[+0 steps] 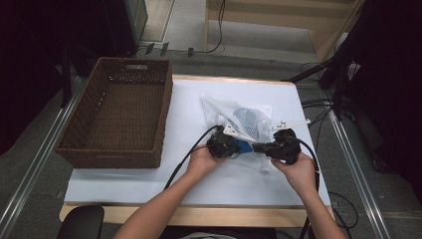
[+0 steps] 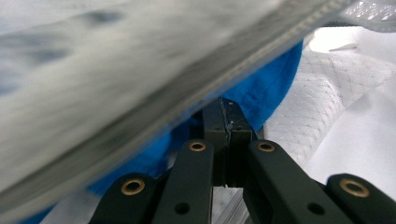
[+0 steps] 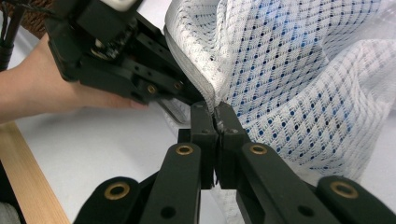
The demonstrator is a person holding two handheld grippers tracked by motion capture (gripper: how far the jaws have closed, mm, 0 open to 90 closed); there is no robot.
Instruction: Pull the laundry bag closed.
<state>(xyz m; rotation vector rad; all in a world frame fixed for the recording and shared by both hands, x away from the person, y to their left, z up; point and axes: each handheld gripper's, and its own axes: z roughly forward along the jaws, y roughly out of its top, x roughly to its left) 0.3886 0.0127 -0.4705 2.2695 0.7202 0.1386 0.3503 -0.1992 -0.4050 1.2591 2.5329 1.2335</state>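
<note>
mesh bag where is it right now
In the high view the mesh bag lies right of the wicker basket, its near edge pinched by both grippers.

The high view is soft and slightly grainy, with the white table [image 1: 124,179] brightly and evenly lit while the room around its edges falls into deep shadow. In the left gripper view, the near mesh bag [image 2: 116,70] is a blurred grey smear; the right gripper view stays sharp.
</note>
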